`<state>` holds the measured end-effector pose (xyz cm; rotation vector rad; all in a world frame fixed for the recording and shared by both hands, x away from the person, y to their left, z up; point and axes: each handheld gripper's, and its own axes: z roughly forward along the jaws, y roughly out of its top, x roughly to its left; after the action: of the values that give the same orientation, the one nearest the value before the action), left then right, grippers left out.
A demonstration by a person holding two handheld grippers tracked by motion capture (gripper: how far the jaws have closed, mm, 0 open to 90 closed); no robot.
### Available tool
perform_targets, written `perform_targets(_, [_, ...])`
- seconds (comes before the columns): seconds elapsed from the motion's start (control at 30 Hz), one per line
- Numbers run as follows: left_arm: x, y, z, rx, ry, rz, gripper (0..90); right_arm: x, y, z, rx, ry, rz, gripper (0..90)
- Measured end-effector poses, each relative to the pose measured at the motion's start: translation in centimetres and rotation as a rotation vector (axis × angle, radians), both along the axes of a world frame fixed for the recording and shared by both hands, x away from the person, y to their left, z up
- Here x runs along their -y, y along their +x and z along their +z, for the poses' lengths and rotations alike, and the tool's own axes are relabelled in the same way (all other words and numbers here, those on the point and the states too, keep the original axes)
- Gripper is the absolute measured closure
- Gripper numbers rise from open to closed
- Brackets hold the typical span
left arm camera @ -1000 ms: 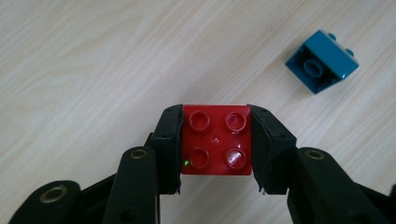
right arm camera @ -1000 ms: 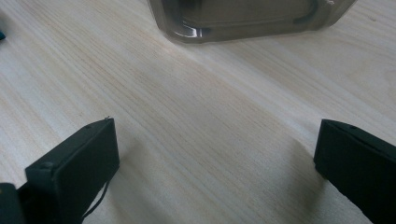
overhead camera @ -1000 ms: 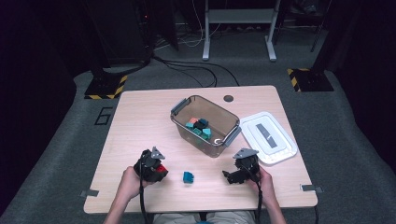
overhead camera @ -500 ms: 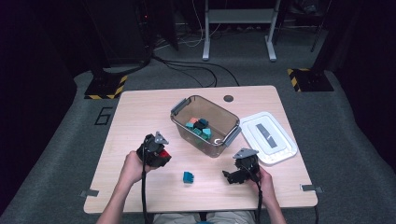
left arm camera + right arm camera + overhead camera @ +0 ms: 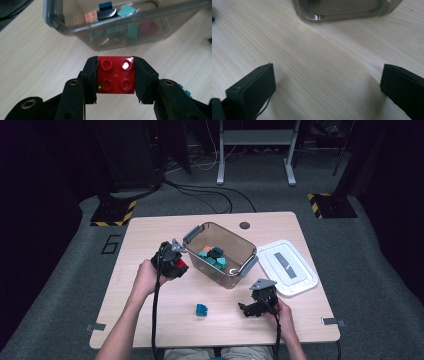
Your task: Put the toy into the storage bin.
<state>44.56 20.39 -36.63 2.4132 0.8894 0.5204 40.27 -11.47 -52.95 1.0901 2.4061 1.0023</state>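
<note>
My left gripper is shut on a red four-stud brick, held above the table just left of the clear plastic bin. The bin holds several coloured bricks: teal, dark blue, pink and black. A teal brick lies on the wooden table between the two hands. My right gripper rests low near the table's front right, open, with bare wood between its jaws and the bin's corner ahead.
The bin's white lid lies flat on the table to the right of the bin. A small dark round spot sits near the table's far edge. Cables run across the floor behind the table.
My left gripper has risen with the red brick and moved away from the front edge toward the bin's left end. The right gripper has stayed where it was.
</note>
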Motion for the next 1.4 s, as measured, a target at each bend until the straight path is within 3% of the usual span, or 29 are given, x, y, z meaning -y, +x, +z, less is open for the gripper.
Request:
perform_targets(0.37, [1.9, 2.5, 2.3, 0.016, -0.025, -0.010, 58.7, 0.0, 0.0, 0.0, -0.001, 0.000, 0.000, 0.0])
perform_targets(0.6, [3.3, 4.3, 3.0, 0.012, -0.005, -0.013, 58.7, 0.0, 0.0, 0.0, 0.000, 0.000, 0.001, 0.0])
perform_targets(0.97, [6.2, 6.9, 2.2, -0.007, 0.009, -0.007, 58.5, 0.0, 0.0, 0.0, -0.001, 0.001, -0.002, 0.0])
perform_targets(1.23, [6.7, 8.4, 1.3, -0.033, 0.013, 0.020, 57.8, 0.0, 0.0, 0.0, 0.000, 0.001, 0.000, 0.0])
perform_targets(1.27, [6.8, 8.5, 1.2, -0.041, 0.015, 0.026, 56.5, 0.0, 0.0, 0.0, 0.000, 0.001, -0.001, 0.0])
perform_targets(1.4, [6.5, 8.8, 0.9, -0.055, 0.007, 0.061, 32.3, 0.0, 0.0, 0.0, 0.000, 0.001, 0.000, 0.0])
